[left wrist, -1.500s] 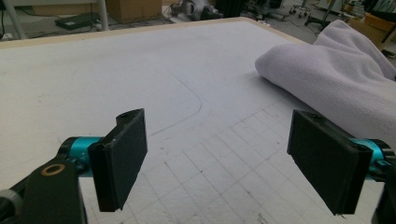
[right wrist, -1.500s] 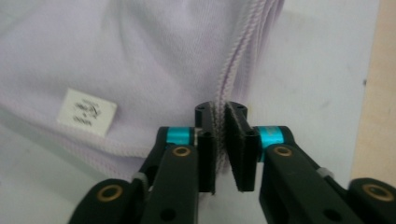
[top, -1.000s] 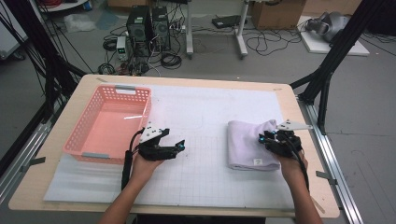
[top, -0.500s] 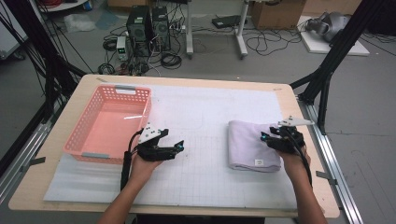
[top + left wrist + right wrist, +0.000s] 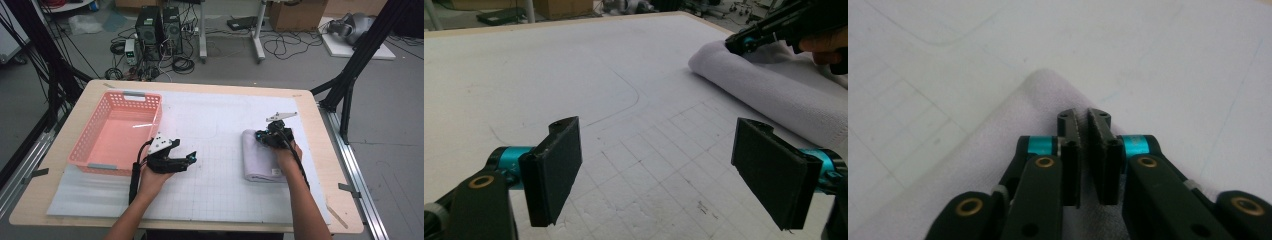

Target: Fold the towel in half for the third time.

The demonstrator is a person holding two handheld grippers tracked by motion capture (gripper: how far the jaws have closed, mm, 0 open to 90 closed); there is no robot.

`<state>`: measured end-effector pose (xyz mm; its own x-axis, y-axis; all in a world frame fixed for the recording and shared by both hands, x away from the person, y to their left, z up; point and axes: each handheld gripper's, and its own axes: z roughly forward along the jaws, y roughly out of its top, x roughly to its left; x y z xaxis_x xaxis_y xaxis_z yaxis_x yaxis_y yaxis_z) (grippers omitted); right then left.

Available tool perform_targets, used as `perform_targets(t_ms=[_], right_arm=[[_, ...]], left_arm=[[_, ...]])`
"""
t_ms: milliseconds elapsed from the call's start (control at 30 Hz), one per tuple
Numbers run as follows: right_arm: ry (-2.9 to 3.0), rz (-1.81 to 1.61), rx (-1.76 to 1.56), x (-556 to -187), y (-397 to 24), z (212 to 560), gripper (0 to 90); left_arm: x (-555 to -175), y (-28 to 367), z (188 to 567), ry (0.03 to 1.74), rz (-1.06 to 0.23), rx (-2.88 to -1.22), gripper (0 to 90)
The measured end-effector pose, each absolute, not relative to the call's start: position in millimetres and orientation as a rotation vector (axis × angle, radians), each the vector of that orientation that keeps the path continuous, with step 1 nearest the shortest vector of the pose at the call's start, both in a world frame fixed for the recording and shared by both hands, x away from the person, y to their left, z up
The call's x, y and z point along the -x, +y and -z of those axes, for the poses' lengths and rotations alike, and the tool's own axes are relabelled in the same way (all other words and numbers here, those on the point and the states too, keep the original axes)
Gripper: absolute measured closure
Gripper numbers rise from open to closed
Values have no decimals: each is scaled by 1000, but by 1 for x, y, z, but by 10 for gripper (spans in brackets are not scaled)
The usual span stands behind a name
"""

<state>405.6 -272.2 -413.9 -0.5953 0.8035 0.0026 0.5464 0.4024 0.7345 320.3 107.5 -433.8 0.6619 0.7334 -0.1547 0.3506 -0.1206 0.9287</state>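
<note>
Folding a towel [image 5: 259, 161], by the look of it. Towel lying near the right edge of the table [image 5: 210, 87], on the white gridded mat [image 5: 210, 175], already doubled into a long strip. Right gripper [image 5: 261, 137] down at the strip's far end, jaws just closed to a narrow slit, tips at a cloth corner in the right gripper view [image 5: 1087, 122]; whether cloth is really pinched between the pads, hard to tell. Left gripper [image 5: 186, 159] parked mid-mat, jaws wide apart, nothing between them [image 5: 659, 165]. Pink basket [image 5: 80, 150] waiting toward the left edge, nothing in it. Next, probably: lift that corner and carry it toward the near end for another fold, keeping the pinch tight.
</note>
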Motion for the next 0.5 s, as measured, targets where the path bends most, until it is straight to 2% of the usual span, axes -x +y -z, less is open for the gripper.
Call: perform_targets(t_ms=[133,167,267,333,433,500], right_arm=[[2309,-1091,-1078,-406,-261,413,845],[2309,-1094,-1084,-407,-258,415,821],[2241,-1063,-1144,-408,-259,418,606],[2193,-1075,-1174,-403,-269,412,546],[2110,-1069,-1209,-389,-289,400,559],[2070,-1047,-1204,-376,-306,393,668]], left_arm=[[-320,107,434,882,-408,-1730,206],[-320,107,434,882,-407,-1728,206],[-319,108,433,885,-406,-1721,206],[-320,109,434,886,-406,-1726,206],[-319,109,434,889,-405,-1727,206],[-319,109,434,894,-405,-1725,206]])
